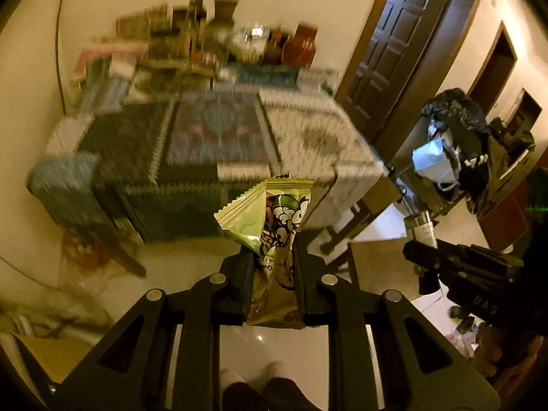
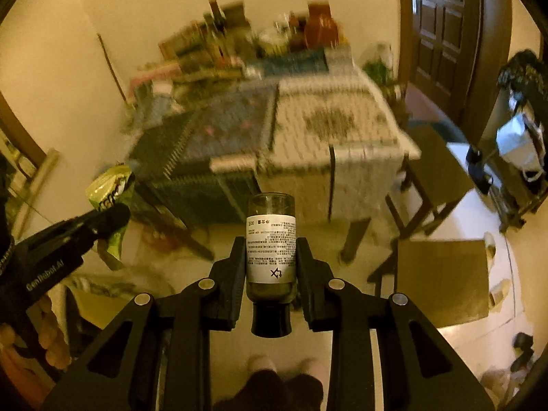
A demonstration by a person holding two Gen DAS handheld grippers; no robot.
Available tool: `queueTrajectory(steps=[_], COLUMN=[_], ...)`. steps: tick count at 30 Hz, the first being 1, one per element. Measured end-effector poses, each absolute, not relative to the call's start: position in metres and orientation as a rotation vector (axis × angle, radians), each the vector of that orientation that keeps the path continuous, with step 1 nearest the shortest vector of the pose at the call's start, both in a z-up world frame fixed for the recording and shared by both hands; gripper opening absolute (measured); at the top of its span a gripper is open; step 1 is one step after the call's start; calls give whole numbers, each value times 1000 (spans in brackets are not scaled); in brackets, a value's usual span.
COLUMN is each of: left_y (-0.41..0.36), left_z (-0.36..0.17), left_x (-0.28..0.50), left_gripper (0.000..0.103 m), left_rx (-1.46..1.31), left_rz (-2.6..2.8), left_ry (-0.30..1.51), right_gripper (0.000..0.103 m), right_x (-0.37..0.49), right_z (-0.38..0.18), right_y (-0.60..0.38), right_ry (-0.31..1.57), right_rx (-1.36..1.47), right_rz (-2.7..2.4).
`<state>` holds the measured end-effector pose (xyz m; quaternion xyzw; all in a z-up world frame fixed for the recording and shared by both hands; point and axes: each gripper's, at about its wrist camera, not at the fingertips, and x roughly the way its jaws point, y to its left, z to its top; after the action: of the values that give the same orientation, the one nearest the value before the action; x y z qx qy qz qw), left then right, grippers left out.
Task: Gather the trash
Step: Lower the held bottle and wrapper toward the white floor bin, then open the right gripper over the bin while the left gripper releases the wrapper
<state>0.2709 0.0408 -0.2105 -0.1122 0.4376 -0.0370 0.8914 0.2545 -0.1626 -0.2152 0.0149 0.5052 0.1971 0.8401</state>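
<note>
Two pieces of trash are already picked up and held above the floor, clear of the counter (image 1: 308,130): the left gripper (image 1: 270,267) has its jaws closed nearly together on a green snack wrapper (image 1: 274,219), and the right gripper (image 2: 270,260) has its jaws clamped on a small glass bottle (image 2: 271,239), cap toward the camera. Dropping them somewhere seems to be what is left, perhaps the black-bagged bin (image 1: 452,109) at far right, half cut off. Motion blur makes the counter's clutter unreadable.

Table (image 1: 308,130) under patterned cloths — dark beside pale, blurred clutter (image 1: 219,41) of bottles and boxes along its far edge.
</note>
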Motion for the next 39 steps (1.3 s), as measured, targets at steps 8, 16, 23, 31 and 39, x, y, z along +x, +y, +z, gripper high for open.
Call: queueTrajectory(steps=[8,16,23,31,39], left_y=[34,46,58,53,27], left_z=[-339,-463,-553,-625,-674], left_x=[288,303,316,335,359], left_gripper=[20,20,20,20,24], left_rx=[-276,-335,-385,-412,-414], left_rz=[-45,-10,8,-11,-74], left_ry=[1067,1143,1159,1198,1251], right_gripper=[25,26,26,58,58], right_x=[275,297,309,316,320], right_z=[-329,-448,-530,-578,-592], right_y=[-164,-146,-122,-128,-146], right_ry=[1206,1264,1280,1289,1301], right_rx=[11,23,3,-14,-86], right_rz=[421,465,547,496,386])
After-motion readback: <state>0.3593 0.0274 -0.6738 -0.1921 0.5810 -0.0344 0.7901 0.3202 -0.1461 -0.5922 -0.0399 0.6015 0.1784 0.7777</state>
